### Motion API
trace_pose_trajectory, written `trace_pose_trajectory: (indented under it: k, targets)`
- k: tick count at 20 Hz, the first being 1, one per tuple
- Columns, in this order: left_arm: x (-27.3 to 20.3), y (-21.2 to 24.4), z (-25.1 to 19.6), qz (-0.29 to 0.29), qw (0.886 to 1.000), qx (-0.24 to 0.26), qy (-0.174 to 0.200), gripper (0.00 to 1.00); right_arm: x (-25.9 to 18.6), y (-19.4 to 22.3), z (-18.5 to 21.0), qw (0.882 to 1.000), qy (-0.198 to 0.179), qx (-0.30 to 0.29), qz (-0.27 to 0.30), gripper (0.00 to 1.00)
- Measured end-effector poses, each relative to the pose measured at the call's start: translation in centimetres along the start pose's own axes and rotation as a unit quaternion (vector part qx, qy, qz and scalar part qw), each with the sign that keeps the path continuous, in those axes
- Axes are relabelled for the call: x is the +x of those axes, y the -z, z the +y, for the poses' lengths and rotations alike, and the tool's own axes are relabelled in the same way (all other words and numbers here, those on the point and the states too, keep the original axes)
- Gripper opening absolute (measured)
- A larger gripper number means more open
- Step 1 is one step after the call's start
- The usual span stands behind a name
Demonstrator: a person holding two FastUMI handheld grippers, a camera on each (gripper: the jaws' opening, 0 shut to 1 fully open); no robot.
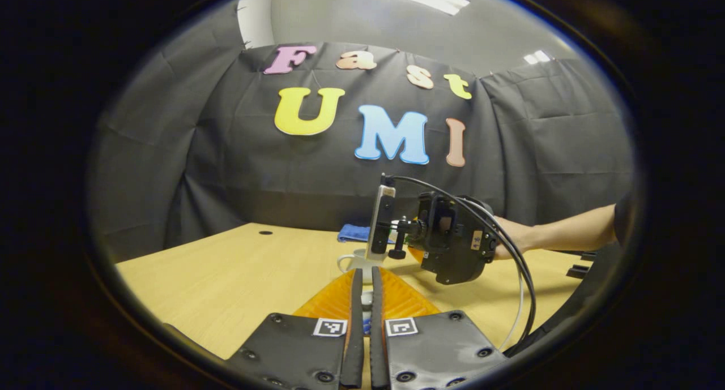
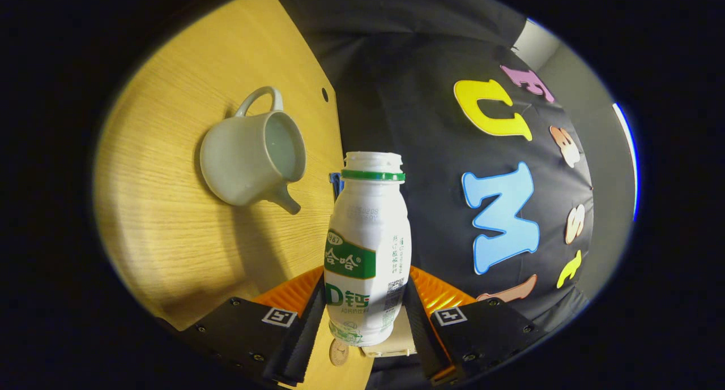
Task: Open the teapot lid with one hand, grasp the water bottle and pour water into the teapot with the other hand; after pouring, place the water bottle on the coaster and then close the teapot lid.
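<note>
Right gripper (image 2: 365, 316): clamped on the lower body of the white plastic water bottle with green label and green neck ring (image 2: 367, 248), uncapped, a finger pressing each side.
Teapot: pale ceramic teapot with loop handle and short spout (image 2: 249, 158) stood lidless on the light wooden table (image 2: 170, 220), near the bottle's mouth.
Left gripper (image 1: 366, 299): fingers almost together; something small sat between them, but I could not tell what.
Beyond: the other gripper (image 1: 453, 237) in a person's hand (image 1: 512, 237), above the teapot (image 1: 354, 260); a blue cloth (image 1: 354, 232) behind.
</note>
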State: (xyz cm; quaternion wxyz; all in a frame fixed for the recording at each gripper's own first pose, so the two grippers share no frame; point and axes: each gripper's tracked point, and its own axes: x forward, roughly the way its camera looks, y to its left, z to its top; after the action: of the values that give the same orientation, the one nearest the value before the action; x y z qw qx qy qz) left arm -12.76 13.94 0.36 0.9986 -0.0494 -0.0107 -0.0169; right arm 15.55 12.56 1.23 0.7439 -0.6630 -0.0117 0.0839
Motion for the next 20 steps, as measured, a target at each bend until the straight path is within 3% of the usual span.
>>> trace_pose_trajectory:
  k: [13, 15, 16, 20]
  targets:
    - [0.2, 0.8, 0.6, 0.008, 1.000, -0.004, -0.003, 0.15, 0.5, -0.8, -1.4, 0.993, 0.025, -0.118, -0.013, 0.73]
    - [0.3, 0.8, 0.5, 0.008, 1.000, -0.007, -0.003, 0.11, 0.6, -0.7, -1.6, 0.991, 0.026, -0.129, -0.012, 0.73]
    - [0.3, 0.7, 0.6, 0.008, 1.000, -0.006, -0.004, 0.15, 0.7, -0.8, -1.8, 0.991, 0.027, -0.134, -0.012, 0.73]
    - [0.5, 1.2, 0.7, 0.015, 1.000, -0.010, -0.002, 0.15, 0.7, -1.1, -2.4, 0.984, 0.038, -0.172, -0.016, 0.73]
